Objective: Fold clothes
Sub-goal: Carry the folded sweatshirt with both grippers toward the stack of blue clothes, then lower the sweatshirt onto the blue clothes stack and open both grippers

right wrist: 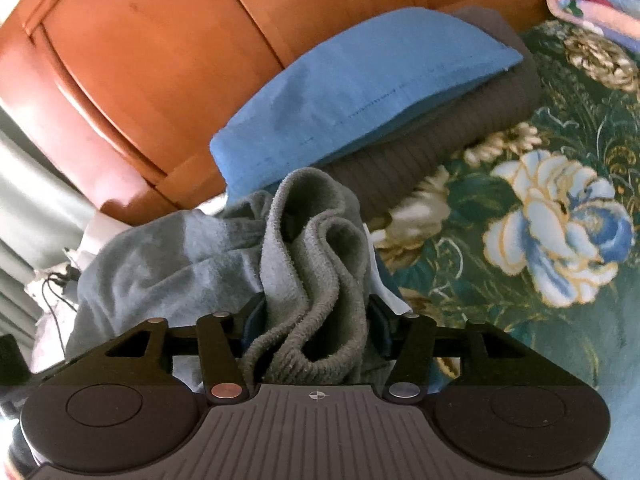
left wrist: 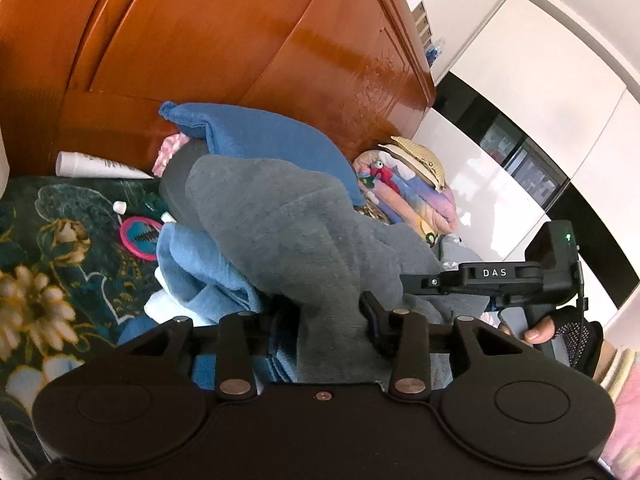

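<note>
A grey fleece garment (left wrist: 280,220) is bunched up over the floral bed cover. My left gripper (left wrist: 328,316) is shut on a thick fold of it; the cloth fills the space between the jaws. My right gripper (right wrist: 316,320) is shut on another bunched edge of the same grey garment (right wrist: 316,264), with ribbed hem folds rising between the jaws. The right gripper's body also shows in the left wrist view (left wrist: 492,276), held by a hand at the right. A light blue garment (left wrist: 192,272) lies crumpled under the grey one.
A folded blue cloth (right wrist: 360,92) rests on a folded dark grey garment (right wrist: 440,136) against the wooden headboard (left wrist: 240,40). A colourful folded quilt with a straw hat (left wrist: 416,160) lies at the right. A pink comb case (left wrist: 140,236) and white tube (left wrist: 96,166) lie on the floral cover (right wrist: 540,220).
</note>
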